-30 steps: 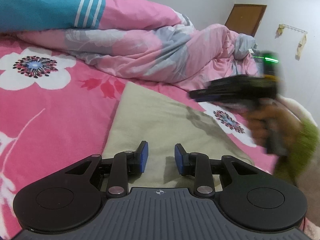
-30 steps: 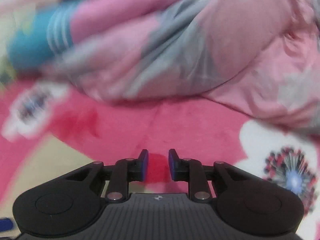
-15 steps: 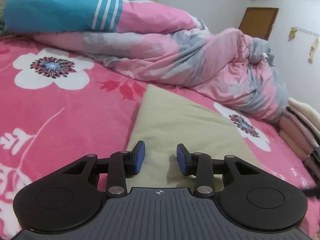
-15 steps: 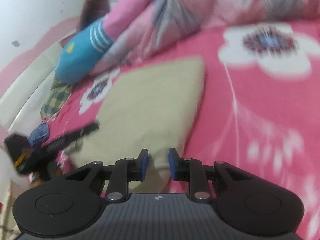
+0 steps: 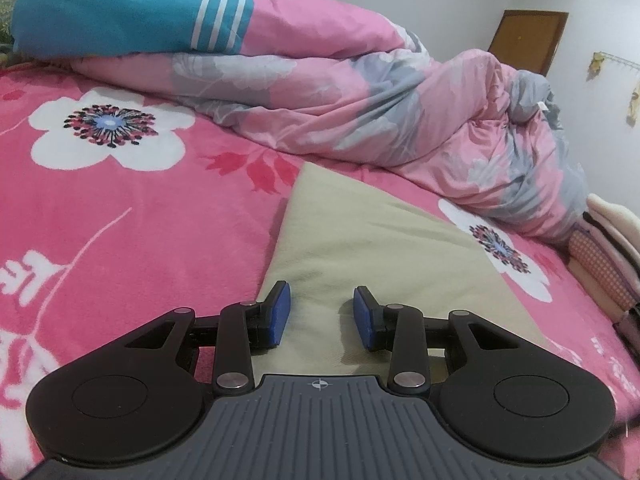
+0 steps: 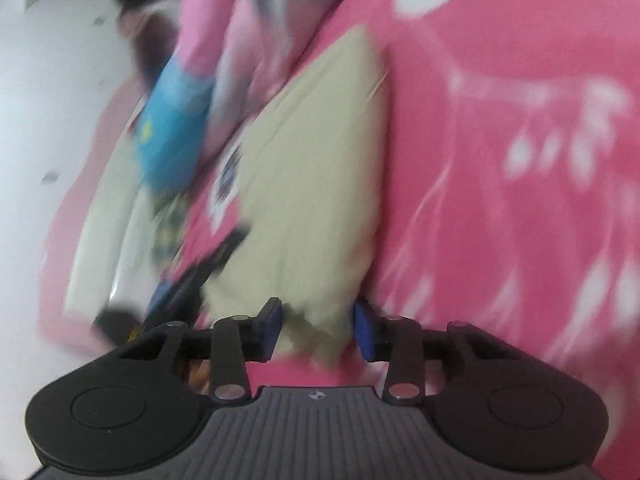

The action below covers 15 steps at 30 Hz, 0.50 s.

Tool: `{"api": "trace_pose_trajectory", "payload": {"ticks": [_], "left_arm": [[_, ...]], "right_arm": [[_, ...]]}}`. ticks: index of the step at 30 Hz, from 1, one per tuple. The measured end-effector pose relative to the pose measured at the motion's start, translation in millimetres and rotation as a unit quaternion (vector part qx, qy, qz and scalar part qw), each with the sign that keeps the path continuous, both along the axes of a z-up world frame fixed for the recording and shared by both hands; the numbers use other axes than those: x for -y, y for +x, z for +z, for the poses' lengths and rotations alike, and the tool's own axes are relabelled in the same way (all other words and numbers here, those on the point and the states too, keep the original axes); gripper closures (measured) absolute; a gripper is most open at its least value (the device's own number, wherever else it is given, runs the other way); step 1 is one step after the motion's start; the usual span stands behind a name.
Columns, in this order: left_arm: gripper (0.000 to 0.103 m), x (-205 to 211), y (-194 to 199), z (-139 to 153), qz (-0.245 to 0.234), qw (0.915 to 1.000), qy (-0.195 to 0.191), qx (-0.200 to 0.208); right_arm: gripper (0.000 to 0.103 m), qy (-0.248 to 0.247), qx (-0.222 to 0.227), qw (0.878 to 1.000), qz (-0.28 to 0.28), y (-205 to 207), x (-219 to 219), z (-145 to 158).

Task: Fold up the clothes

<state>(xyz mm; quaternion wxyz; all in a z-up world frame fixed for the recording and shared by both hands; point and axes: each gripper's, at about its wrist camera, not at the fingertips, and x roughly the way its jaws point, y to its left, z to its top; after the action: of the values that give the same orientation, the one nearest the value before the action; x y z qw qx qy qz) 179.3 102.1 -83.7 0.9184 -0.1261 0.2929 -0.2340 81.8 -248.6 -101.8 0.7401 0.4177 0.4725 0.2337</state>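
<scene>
Right wrist view: beige garment [image 6: 312,184] lies partly folded on the bed [image 6: 500,200]; right gripper [image 6: 316,322] fingers, just closing, straddle its corner; left gripper [image 5: 322,312] fingers are parted above it.

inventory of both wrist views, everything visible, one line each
folded garment: 1, beige, flat on the bedsheet, near corners at both grippers
bedsheet: 1, pink with white flowers, covers the bed
duvet: 1, pink and grey floral, bunched along the far side
pillow: 1, teal with white stripes, far left on the duvet
stacked clothes: a few, cream and pink check, right edge
door: 1, brown, far wall
left gripper: 1, black with blue fingers, open over the garment's near edge
right gripper: 1, same type, jaws have just been closing, garment corner between the fingers, not pressed; view blurred
</scene>
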Motion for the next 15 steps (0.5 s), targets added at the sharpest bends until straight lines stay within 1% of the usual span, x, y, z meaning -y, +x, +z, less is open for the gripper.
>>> {"api": "trace_pose_trajectory", "payload": {"ticks": [1,2,3,4,6,7,8,10,11,12,14,15], "left_arm": [[0.068,-0.3,0.1,-0.1,0.0,1.0,-0.001,0.0],[0.068,-0.6,0.2,-0.2,0.0,1.0,-0.001,0.0],[0.068,-1.1,0.2,-0.3,0.0,1.0,-0.003,-0.001],[0.068,-1.6,0.1,-0.4,-0.001,1.0,-0.004,-0.001],[0.068,-2.9,0.5,-1.1,0.0,1.0,-0.009,-0.001],[0.068,-3.3,0.8,-1.2,0.0,0.9999,-0.011,-0.002],[0.068,-3.7,1.2,-1.3,0.0,0.9999,-0.014,-0.003],[0.068,-4.6,1.6,-1.3,0.001,0.9998,-0.019,-0.005],[0.068,-5.9,1.7,-0.7,0.001,0.9997,-0.023,-0.006],[0.068,-8.9,2.3,0.2,0.0,0.9994,-0.033,-0.008],[0.067,-22.2,5.4,3.9,0.002,0.9971,-0.073,-0.019],[0.062,-33.2,6.7,5.7,0.008,0.9941,-0.105,-0.025]], "right_arm": [[0.089,0.012,-0.009,1.0,0.02,-6.5,-3.9,-0.9],[0.089,0.012,-0.011,1.0,0.021,-11.4,-3.2,0.4],[0.089,0.003,-0.003,1.0,0.0,-14.1,4.3,5.1],[0.088,-0.004,0.008,0.999,-0.033,-14.1,16.5,9.9],[0.087,-0.012,0.024,0.994,-0.103,-10.4,42.4,16.9],[0.086,-0.016,0.029,0.992,-0.124,-6.4,50.0,18.1],[0.086,-0.015,0.025,0.991,-0.128,-0.8,51.3,15.5],[0.086,-0.008,0.004,0.993,-0.119,10.4,45.3,5.5],[0.082,-0.005,-0.009,0.993,-0.114,14.2,39.2,-0.1],[0.075,-0.002,-0.014,0.993,-0.114,16.4,36.9,-2.8],[0.07,0.011,-0.007,0.992,-0.127,15.6,44.6,-3.2],[0.062,0.018,-0.004,0.991,-0.135,14.8,49.4,-3.2]]}}
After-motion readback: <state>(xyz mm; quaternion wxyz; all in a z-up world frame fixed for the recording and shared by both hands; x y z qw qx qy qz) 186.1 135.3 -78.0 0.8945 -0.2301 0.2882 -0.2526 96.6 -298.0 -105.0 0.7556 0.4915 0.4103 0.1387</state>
